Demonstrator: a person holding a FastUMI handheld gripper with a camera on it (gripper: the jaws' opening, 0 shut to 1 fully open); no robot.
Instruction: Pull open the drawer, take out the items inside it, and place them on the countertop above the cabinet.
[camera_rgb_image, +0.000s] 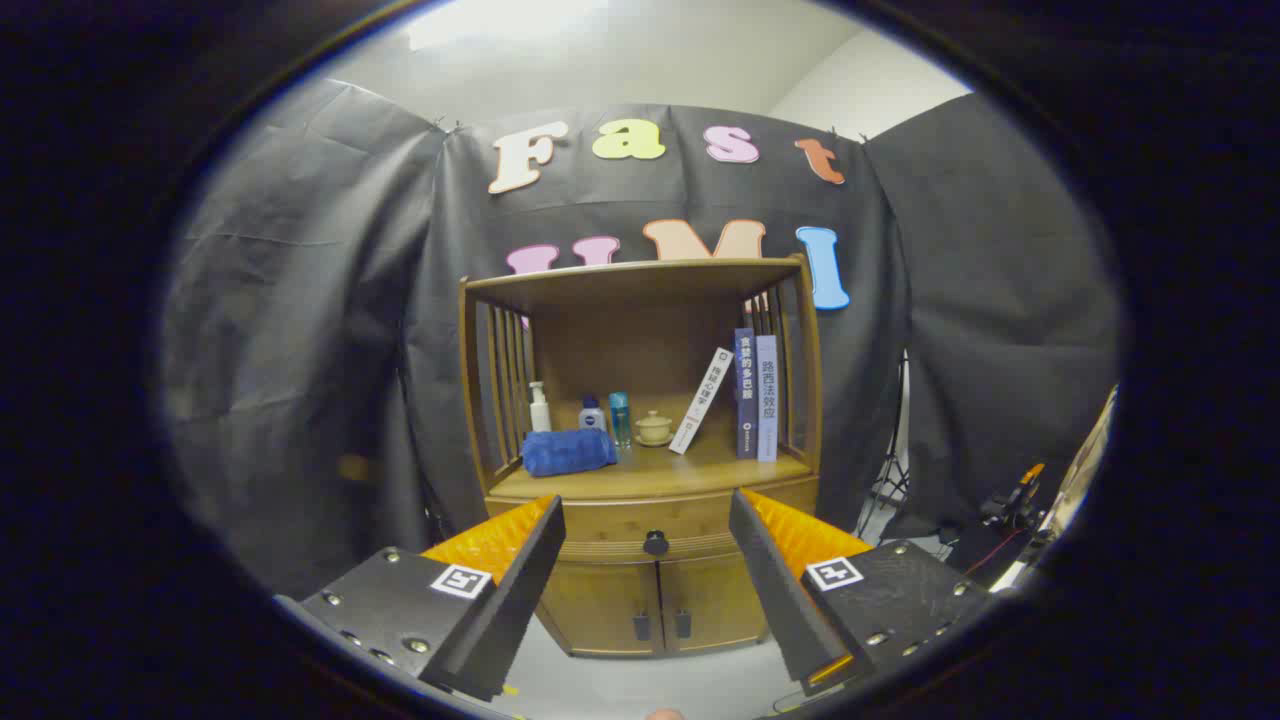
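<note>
between the two fingers of the hand-held gripper (645, 545), which stand wide apart and hold nothing, the small round dark knob (655, 543) of the wooden drawer (650, 525) sits almost on the centre line, a little toward the right finger. the drawer is shut, its front flush with the brown wooden cabinet (640, 470), so the items to be removed are hidden and cannot be described. judgement: the task is at its start, the approach to the knob not yet made. the governing relation is plain: the knob lies straight ahead of the gripper and beyond the fingertips, apart from both of them, so the coming move calls for a forward advance along the fingers' own line with only a slight correction to the right, then a closing on the knob and a pull straight back. the drawer front runs level from side to side, and the fingers' gap lies along that same level line. below the drawer are two small cabinet doors (655, 605) with dark handles, not to be mistaken for the target. just above the drawer is the wooden countertop (700, 470), the placing surface, already carrying a rolled blue towel (568, 451), several small bottles (592, 415), a lidded cup (654, 428) and upright books (755, 395). judgement: free space for placing lies mainly at the front middle of the countertop.
</note>
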